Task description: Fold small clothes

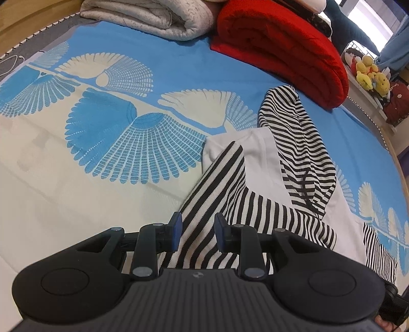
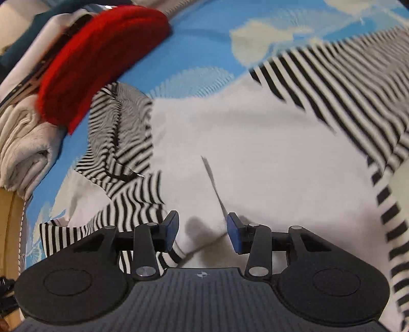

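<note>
Garment (image 1: 258, 163), white body with black-striped sleeves, lies rumpled on bedspread (image 1: 107, 143).

The garment (image 1: 265, 163) lies on the bed (image 1: 76, 191) toward its right edge, one sleeve (image 1: 212, 194) running from the body down between the left gripper's (image 1: 198, 231) fingers. Behind it, along the far edge, a blanket (image 1: 278, 51) sits right of a quilt (image 1: 153, 18) (apparently touching). Toys (image 1: 370, 74) lie beyond the bed's right edge. The right gripper (image 2: 203, 229) hangs over the garment's body.
</note>
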Available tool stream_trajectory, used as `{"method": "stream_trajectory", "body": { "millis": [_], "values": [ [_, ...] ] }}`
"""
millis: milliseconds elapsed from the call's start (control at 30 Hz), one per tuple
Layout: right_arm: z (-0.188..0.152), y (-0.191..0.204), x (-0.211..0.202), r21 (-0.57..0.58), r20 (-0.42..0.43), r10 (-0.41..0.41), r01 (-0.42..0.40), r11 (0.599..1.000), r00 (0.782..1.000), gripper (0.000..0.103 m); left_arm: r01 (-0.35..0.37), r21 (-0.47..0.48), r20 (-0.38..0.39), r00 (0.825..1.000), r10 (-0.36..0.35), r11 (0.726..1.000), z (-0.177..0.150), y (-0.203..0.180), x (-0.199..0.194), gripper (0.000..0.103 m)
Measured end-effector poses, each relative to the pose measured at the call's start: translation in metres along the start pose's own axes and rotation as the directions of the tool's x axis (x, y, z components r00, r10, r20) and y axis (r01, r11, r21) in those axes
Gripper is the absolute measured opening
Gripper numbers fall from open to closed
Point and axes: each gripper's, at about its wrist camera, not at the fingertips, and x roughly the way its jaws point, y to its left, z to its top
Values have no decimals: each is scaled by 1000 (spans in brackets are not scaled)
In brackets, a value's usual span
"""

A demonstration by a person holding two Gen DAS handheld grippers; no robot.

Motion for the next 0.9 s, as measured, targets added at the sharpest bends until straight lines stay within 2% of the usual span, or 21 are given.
{"method": "stream_trajectory", "body": {
  "millis": [33, 100, 167, 200, 267, 300, 333, 367, 433, 500, 533, 567, 633, 700, 767, 833, 900],
  "values": [
    [0, 0, 3, -1, -4, 1, -1, 1000, 1000, 42, 1, 0, 0, 1000, -1, 1000, 1, 0, 0, 29],
    [-2, 6, 3, -37, 0, 16, -16, 999, 1000, 7, 1, 0, 2, 1000, -1, 1000, 2, 1, 0, 29],
    [1, 11, -8, -84, 59, 28, -23, 996, 998, 7, 1, -5, 0, 1000, -1, 1000, 3, 3, 0, 29],
    [5, 19, -20, -129, 116, 50, -35, 991, 992, 7, 2, -7, 0, 1000, -2, 1000, 3, 4, -1, 29],
    [9, 39, -59, -248, 280, 139, -68, 966, 950, 6, 4, -4, 3, 1000, -4, 1000, 3, 4, -1, 29],
    [10, 48, -81, -310, 370, 186, -67, 948, 910, 6, 3, -1, 3, 1000, -3, 1000, 3, 3, -1, 29],
    [11, 51, -95, -331, 422, 192, -46, 943, 886, 6, 1, 2, 2, 1000, -1, 1000, 2, 2, -1, 29],
    [14, 50, -100, -316, 448, 159, -11, 949, 880, 6, 0, 6, 0, 1000, 0, 1000, 1, 1, 0, 29],
    [19, 40, -91, -241, 428, -6, 121, 963, 904, 7, -3, 15, -9, 1000, 4, 1000, -1, -1, 3, 29],
    [25, 23, -62, -178, 314, -220, 285, 942, 924, 8, -3, 29, -19, 1000, 4, 1000, -4, -6, 6, 29],
    [25, 12, -55, -124, 267, -258, 299, 946, 928, 8, -2, 37, -24, 1000, 2, 999, -5, -9, 8, 29],
    [26, 4, -53, -77, 244, -266, 292, 953, 933, 9, 1, 45, -28, 1000, 1, 999, -7, -11, 9, 29],
    [25, 6, -57, -95, 272, -259, 294, 951, 927, 11, 10, 73, -38, 999, -8, 997, -11, -17, 12, 29],
    [24, 15, -64, -135, 324, -195, 249, 959, 926, 11, 28, 115, -56, 998, -22, 993, -17, -27, 16, 29],
    [25, 10, -67, -132, 316, -125, 174, 976, 940, 17, 53, 156, -81, 996, -40, 986, -25, -36, 21, 29],
    [30, 3, -59, -98, 254, -87, 116, 988, 963, 18, 85, 211, -127, 990, -59, 974, -36, -46, 30, 29],
    [32, -7, -46, -70, 155, -96, 108, 992, 983, 21, 113, 247, -175, 982, -71, 963, -47, -50, 40, 29]
  ]
}}
